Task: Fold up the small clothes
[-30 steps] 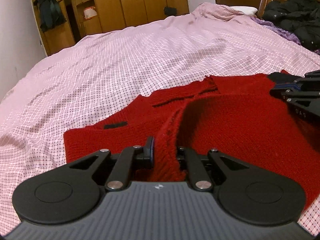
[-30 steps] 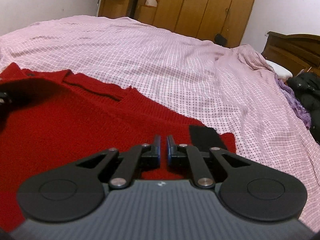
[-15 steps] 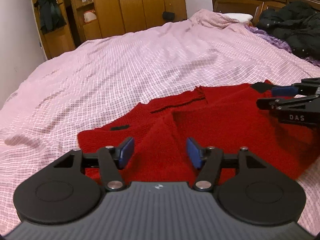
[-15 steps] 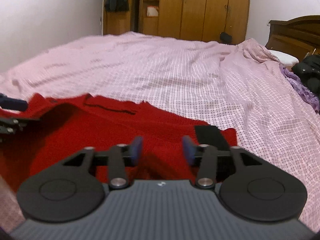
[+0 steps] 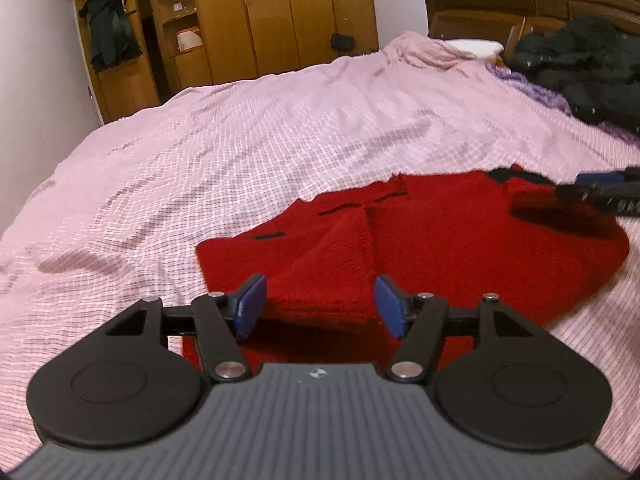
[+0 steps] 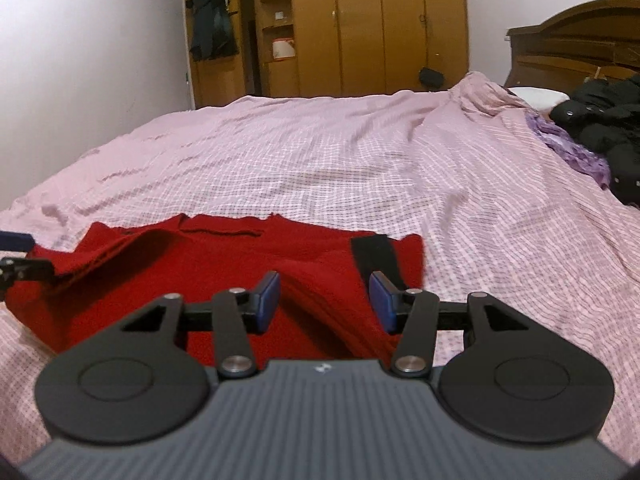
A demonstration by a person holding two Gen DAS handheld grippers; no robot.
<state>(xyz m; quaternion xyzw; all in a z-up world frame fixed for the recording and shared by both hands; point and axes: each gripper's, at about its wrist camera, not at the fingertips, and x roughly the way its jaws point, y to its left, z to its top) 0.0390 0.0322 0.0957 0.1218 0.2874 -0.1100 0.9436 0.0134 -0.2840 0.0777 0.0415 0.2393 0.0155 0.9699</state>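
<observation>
Both grippers hover just above the red knit sweater [image 5: 440,248], my left gripper [image 5: 318,300] and right gripper [image 6: 324,300] each with jaws opening and nothing pinched between the blue pads, which I read as letting the fold settle. It lies flat, folded over itself, on the pink checked bedsheet [image 6: 360,160] so the cloth stays put. Beyond stand a wooden wardrobe [image 5: 280,12], a headboard [image 5: 520,4] and dark clothes [image 6: 604,120] piled beside the pillow.

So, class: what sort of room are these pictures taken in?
Most likely a bedroom: a bed under a pink checked sheet, a carved wooden headboard, and wooden wardrobes along the far wall.
</observation>
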